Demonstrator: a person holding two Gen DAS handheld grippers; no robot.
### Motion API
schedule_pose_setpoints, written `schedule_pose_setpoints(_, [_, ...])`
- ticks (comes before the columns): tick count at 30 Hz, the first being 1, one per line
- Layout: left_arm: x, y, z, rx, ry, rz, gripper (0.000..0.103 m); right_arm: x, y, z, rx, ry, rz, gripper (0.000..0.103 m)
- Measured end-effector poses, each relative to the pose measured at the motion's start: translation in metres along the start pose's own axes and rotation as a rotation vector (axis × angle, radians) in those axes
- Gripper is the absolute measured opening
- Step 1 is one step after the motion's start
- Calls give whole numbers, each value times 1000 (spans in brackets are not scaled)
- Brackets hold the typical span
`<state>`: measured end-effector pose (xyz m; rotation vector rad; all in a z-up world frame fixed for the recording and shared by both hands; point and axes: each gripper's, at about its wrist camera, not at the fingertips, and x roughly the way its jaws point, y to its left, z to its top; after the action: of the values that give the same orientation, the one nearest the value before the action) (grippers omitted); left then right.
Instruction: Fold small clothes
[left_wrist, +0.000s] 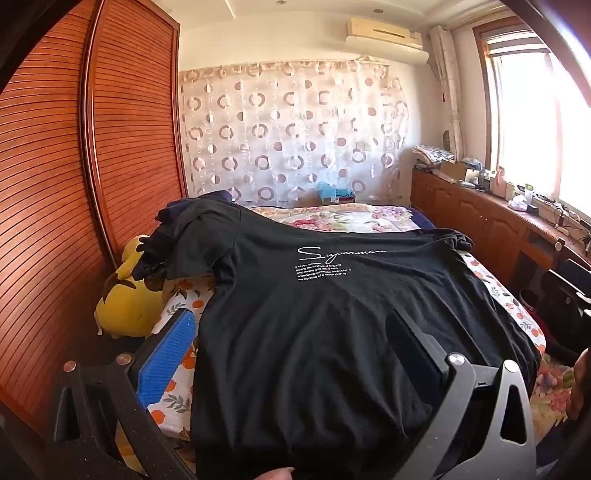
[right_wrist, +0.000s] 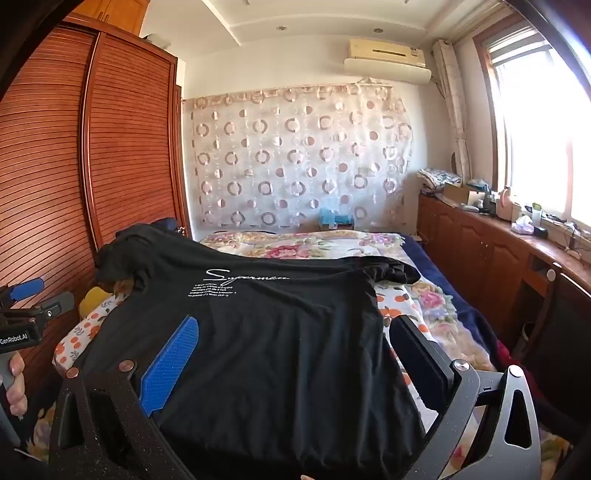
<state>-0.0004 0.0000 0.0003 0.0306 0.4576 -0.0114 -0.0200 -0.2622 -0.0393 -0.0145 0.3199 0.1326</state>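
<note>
A black T-shirt with white "Superman" script lies spread flat on the bed, hem towards me. My left gripper hovers open over the hem's left part. Its blue pad is beside the shirt's left edge over the sheet, and its black finger is above the cloth. In the right wrist view the T-shirt fills the middle. My right gripper stands open over its right lower part, blue pad over the cloth, black finger at its right edge. Nothing is gripped.
A yellow plush toy sits left of the bed by the slatted wardrobe. Dark clothes are piled under the shirt's left sleeve. A cluttered wooden cabinet runs along the right under the window. A flowered quilt covers the far bed.
</note>
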Motion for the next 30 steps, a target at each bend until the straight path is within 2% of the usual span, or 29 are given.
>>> schedule_pose_setpoints(8, [2,1,1,-6,-3,-8,103,0,0,0,7,3,2,103])
schedule_pose_setpoints(18, [3,24,5,-19,-6,-8,103,-3,-1,2,6,-5,2,103])
schedule_pose_setpoints(20, [-4,9,1,-9,-15,0,103,0,2,0,3,-4,0,103])
schedule_pose_setpoints(30, [-6,5,2,-11,-16,4,103,0,2,0,1,-3,1,103])
